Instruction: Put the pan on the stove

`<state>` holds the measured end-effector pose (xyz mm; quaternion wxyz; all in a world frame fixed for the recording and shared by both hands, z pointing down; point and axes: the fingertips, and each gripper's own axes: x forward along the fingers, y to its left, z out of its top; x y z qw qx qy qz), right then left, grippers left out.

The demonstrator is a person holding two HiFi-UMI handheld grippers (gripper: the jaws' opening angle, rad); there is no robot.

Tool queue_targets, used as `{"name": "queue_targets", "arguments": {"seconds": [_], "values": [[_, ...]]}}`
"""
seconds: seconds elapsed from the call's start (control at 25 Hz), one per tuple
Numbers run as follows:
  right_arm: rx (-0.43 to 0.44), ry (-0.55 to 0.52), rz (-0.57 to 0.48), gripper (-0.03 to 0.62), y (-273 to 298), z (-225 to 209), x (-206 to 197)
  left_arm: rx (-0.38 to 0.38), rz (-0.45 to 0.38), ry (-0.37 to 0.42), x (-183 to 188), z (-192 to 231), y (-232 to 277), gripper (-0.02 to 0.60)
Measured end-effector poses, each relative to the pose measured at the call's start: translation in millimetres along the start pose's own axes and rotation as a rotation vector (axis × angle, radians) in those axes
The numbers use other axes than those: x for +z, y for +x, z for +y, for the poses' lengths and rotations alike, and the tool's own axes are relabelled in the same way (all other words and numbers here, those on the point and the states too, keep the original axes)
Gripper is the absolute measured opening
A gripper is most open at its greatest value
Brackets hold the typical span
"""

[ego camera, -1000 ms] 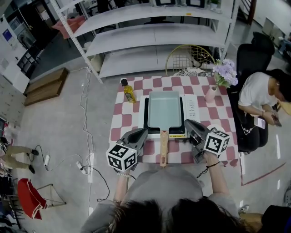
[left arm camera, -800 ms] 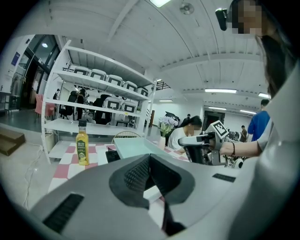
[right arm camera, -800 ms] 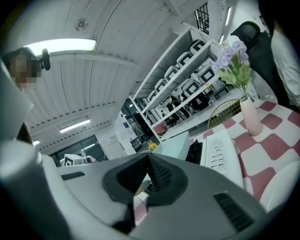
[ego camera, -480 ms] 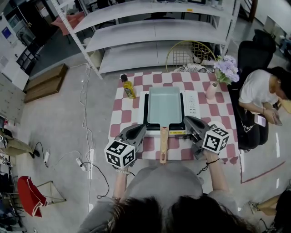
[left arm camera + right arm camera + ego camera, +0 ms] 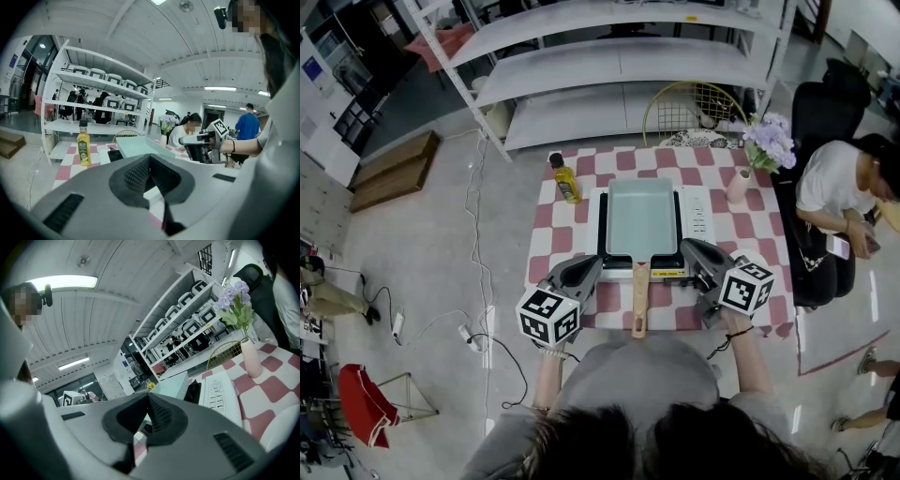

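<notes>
Mint-green pan point(image 5: 638, 217) sat squarely on the stove point(image 5: 695, 220), its wooden handle point(image 5: 638, 300) jutting toward the counter point(image 5: 546, 251) edge. Left tool point(image 5: 596, 265) and right tool point(image 5: 686, 247) flanked the handle, both closed tight on nothing. To my eye, best leave it there and avoid nudging that handle.

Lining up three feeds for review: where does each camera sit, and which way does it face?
Head view: on the person's head, facing steeply down at the pan on the stove; hair, forearms, left tongs and right tongs show.
Left gripper view: on the left tongs, facing over its shut jaws toward the oil bottle; the right hand shows.
Right gripper view: on the right tongs, facing over its shut jaws toward the vase; the person's head shows.
All three show the pan.
</notes>
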<state>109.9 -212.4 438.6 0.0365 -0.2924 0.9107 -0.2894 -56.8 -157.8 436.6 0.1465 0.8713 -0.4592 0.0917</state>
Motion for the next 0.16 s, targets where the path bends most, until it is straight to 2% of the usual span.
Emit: {"name": "queue_targets", "arguments": {"seconds": [0.16], "values": [[-0.008,0.003,-0.001,0.023,-0.1,-2.8,0.5,-0.002,0.0,0.007,0.5,1.0,1.0,0.026]]}}
